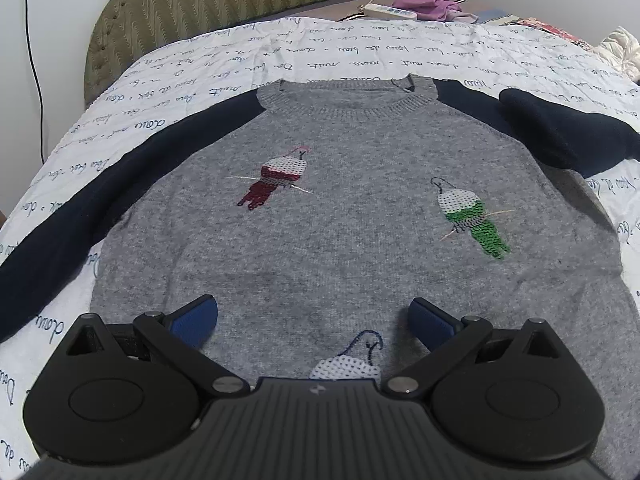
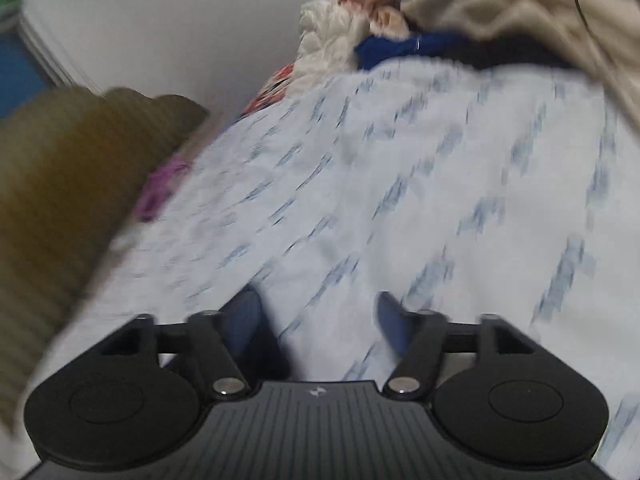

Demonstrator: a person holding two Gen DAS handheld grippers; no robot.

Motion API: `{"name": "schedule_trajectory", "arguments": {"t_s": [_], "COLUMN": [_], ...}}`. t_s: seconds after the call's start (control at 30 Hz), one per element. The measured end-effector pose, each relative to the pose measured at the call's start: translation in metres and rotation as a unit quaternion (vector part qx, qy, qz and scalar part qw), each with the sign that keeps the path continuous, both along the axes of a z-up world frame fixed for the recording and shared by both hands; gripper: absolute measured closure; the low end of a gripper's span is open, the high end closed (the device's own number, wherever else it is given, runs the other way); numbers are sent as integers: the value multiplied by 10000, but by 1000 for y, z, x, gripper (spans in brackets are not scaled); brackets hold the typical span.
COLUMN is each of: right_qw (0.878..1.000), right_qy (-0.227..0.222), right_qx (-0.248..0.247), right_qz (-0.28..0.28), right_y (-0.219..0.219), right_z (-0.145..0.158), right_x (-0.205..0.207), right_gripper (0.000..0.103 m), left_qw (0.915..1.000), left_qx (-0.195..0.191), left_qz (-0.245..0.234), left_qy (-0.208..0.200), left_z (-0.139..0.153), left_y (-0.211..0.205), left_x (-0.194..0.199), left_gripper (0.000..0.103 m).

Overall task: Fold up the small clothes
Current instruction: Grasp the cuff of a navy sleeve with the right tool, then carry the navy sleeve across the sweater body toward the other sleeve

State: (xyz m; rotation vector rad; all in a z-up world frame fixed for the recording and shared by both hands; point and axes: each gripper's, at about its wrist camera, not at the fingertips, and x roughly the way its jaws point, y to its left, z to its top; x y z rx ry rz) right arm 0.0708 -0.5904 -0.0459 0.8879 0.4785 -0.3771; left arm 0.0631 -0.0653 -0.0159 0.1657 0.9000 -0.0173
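A small grey knit sweater (image 1: 340, 216) with navy sleeves lies flat, front up, on a white bedsheet (image 1: 360, 48). It bears sequin parrots in red (image 1: 276, 178) and green (image 1: 472, 216). Its left sleeve (image 1: 80, 216) stretches out; its right sleeve (image 1: 560, 128) is folded back on itself. My left gripper (image 1: 314, 318) is open and empty, just above the sweater's lower middle. My right gripper (image 2: 318, 316) is open and empty over the bare sheet (image 2: 420, 184); that view is motion-blurred and shows no sweater.
An olive padded headboard (image 1: 240, 4) stands at the far end. A power strip (image 1: 388, 11) and purple cloth (image 1: 432, 5) lie by it. A heap of other clothes (image 2: 460, 16) sits at the sheet's far right side.
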Motion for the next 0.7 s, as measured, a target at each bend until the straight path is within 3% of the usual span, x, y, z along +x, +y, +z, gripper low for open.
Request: {"name": "schedule_trajectory", "arguments": {"t_s": [0.17,0.27,0.33,0.4,0.43,0.47,0.57,0.7], "right_qw": [9918,9918,9924,9935,9939,9932,9948,9978], "right_qy": [-286,-670,-640,-588,-431,-342,-357,-647], "right_qx": [1222,1080,1051,973,1016,1116,950,-122], "right_qz": [252,112,-31,-18,24,27,17,67], "right_y": [12,11,10,8,9,8,2,-4], "right_z": [-35,-36,-38,-39,-42,-44,-32,33], "right_x": [15,41,60,80,85,89,92,91], "right_gripper": [29,29,29,48,83,96,97,97], "left_qw": [9999,9998,9998,9998,9998,9999,9998,9995], "left_qx": [-14,48,87,107,109,106,131,158], "left_qz": [-103,-177,-181,-150,-138,-126,-118,-90], "left_qy": [48,11,10,8,13,8,-42,-240], "left_z": [-2,-1,0,1,2,3,8,19], "left_y": [-8,-11,-11,-9,-8,-7,-3,3], "left_x": [-1,-4,-5,-4,-4,-4,-3,-1], "left_gripper": [0,0,0,0,0,0,0,0]}}
